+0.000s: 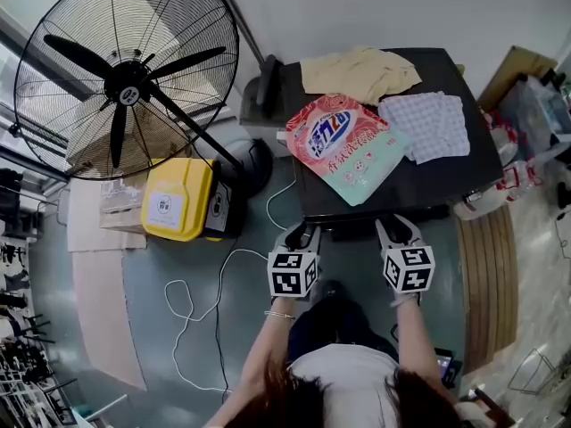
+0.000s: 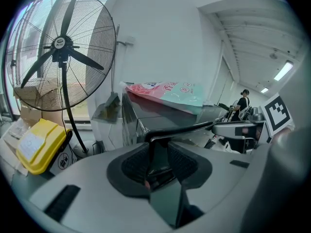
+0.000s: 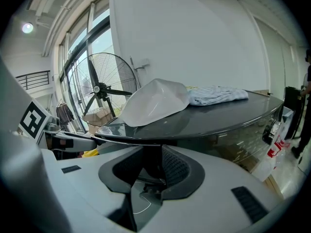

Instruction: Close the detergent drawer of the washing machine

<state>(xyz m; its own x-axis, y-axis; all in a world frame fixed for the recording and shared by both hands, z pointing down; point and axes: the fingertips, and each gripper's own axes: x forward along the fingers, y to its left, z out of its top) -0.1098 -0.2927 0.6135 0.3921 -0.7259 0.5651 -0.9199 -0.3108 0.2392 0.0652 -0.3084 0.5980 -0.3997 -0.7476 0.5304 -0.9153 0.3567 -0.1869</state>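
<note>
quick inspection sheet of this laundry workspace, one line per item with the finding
surface: dark washing machine top, partly covered
job's things: detergent drawer not clearly made out below the front edge
clutter: detergent bag, yellow cloth, checked cloth on top
grippers: left gripper and right gripper both open, empty, near the front edge
cables: white cable looping across the floor
surroundings: big standing fan, yellow container beside the machine
</note>
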